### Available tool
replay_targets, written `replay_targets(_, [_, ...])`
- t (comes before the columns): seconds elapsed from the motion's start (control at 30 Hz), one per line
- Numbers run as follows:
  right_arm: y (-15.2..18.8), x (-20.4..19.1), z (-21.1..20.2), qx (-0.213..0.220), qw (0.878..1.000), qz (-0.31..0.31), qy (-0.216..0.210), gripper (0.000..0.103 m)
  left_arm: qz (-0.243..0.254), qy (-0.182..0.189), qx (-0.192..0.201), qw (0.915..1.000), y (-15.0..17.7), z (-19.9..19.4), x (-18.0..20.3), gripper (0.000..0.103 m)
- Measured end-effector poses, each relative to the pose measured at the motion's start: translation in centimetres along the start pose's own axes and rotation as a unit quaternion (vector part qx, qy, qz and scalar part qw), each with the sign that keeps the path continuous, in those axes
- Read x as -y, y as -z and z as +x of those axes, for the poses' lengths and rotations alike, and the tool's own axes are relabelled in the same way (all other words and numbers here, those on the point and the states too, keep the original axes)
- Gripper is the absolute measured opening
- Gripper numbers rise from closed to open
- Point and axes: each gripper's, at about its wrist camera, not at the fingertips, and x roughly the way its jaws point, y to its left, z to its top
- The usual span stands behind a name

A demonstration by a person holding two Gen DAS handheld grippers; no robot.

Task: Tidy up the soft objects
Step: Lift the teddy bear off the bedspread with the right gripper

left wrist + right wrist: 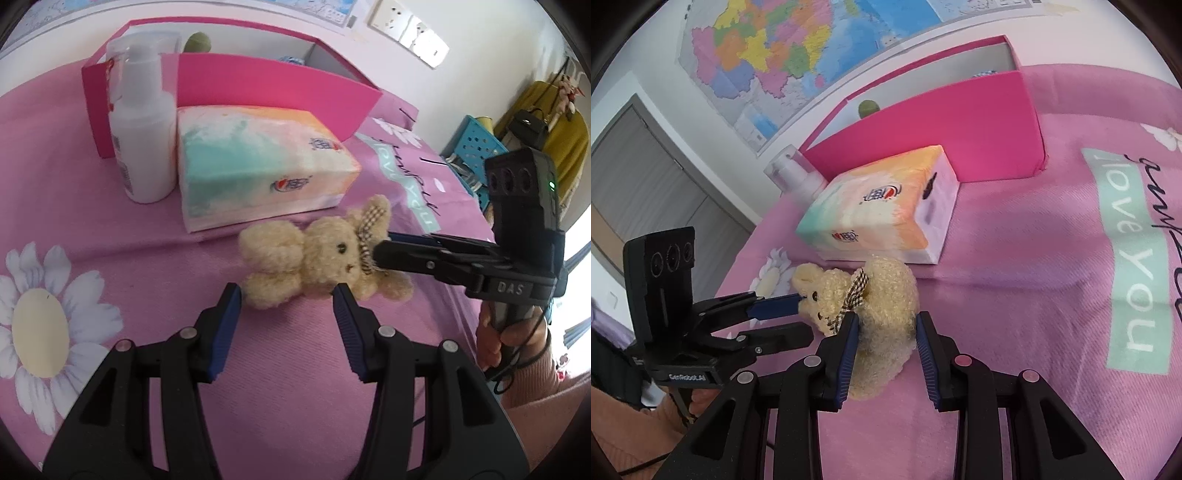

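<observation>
Behind the toy bunny (325,254) sits the tissue pack (258,162), very close, with the white bottle (142,129) and pink box (273,92) crowding there too. My other gripper (384,258) blocks one side. Near me, the pink bedsheet (288,369) is open.

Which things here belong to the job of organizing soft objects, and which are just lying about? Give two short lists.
Belong to the job:
- plush rabbit, lying on the pink bedsheet
- pink box, open, behind it
- tissue pack
- right claw, closed on the rabbit's body
- left claw, at the rabbit

Just lying about:
- white pump bottle
- wall map
</observation>
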Motion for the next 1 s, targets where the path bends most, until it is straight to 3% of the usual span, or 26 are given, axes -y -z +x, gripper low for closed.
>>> replay_targets(0.43, [0.3, 0.3, 0.0, 0.01, 1.0, 0.013, 0.002, 0.032, 0.018, -0.007, 0.013, 0.9997, -1.2, 0.2, 0.9, 0.053])
replay_targets(0.67, [0.3, 0.3, -0.1, 0.014, 1.0, 0.009, 0.005, 0.032, 0.04, 0.008, 0.008, 0.9991, -1.4, 0.3, 2.3, 0.053])
replay_targets(1.0, [0.3, 0.1, -0.6, 0.02, 1.0, 0.01, 0.009, 0.032, 0.045, 0.01, 0.007, 0.9989, -1.4, -0.2, 3.0, 0.042])
